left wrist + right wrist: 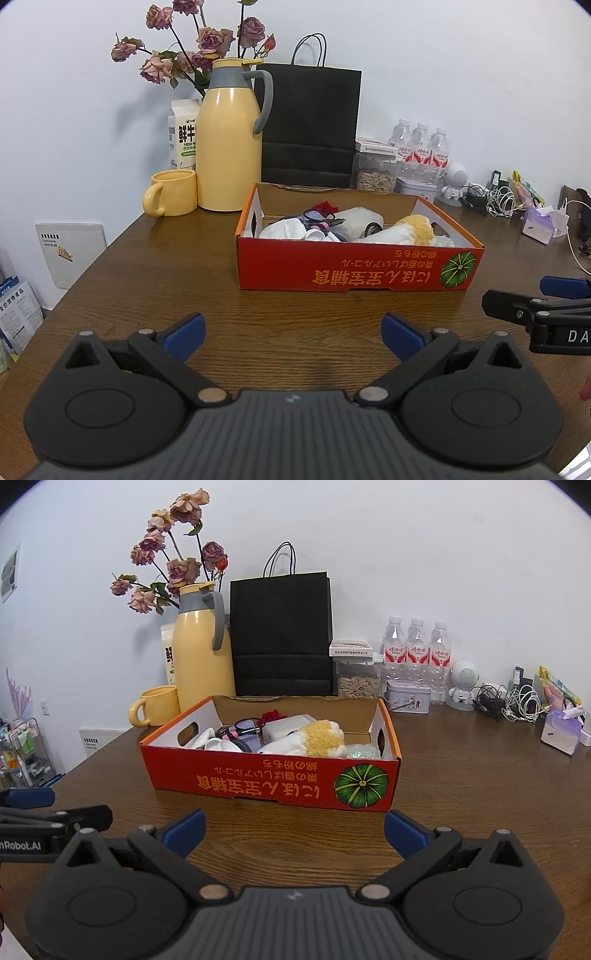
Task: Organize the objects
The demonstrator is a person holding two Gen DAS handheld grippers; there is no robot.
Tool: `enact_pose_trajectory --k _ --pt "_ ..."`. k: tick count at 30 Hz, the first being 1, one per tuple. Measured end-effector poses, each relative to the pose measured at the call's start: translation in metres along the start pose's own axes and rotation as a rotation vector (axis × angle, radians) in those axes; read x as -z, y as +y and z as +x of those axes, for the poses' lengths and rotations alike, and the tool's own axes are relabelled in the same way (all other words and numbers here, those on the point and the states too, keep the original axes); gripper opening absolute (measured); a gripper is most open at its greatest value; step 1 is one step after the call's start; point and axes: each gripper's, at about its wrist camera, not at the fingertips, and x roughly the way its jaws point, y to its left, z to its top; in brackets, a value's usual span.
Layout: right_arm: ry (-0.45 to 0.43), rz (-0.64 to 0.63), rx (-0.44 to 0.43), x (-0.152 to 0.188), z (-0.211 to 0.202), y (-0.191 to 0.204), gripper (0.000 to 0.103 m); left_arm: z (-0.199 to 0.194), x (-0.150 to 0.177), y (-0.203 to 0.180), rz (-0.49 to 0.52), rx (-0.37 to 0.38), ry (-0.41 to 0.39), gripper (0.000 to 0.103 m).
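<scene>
The right gripper (294,832) hangs over the brown wooden table (461,775) with its blue-tipped jaws spread wide and nothing between them, and the left gripper (55,812) pokes in from the left edge, too cropped to judge its jaws. Just ahead sits a red cardboard box (269,781) with a green pumpkin picture, holding a yellow-and-white plush toy (317,738), a small white dish (218,744) and what may be a scrap of purple checked cloth. Behind it stand a yellow thermos jug (199,657), a yellow mug (157,705), a black paper bag (280,635) and three water bottles (417,653).
</scene>
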Motion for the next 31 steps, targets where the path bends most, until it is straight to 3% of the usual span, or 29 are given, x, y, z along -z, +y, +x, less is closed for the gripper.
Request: enact_pose_trajectory --k 31 --pt "0.001 0.000 0.001 0.0007 0.0002 -0.0003 0.103 -0.0025 0.0020 0.0003 -0.003 0.001 -0.010 0.103"
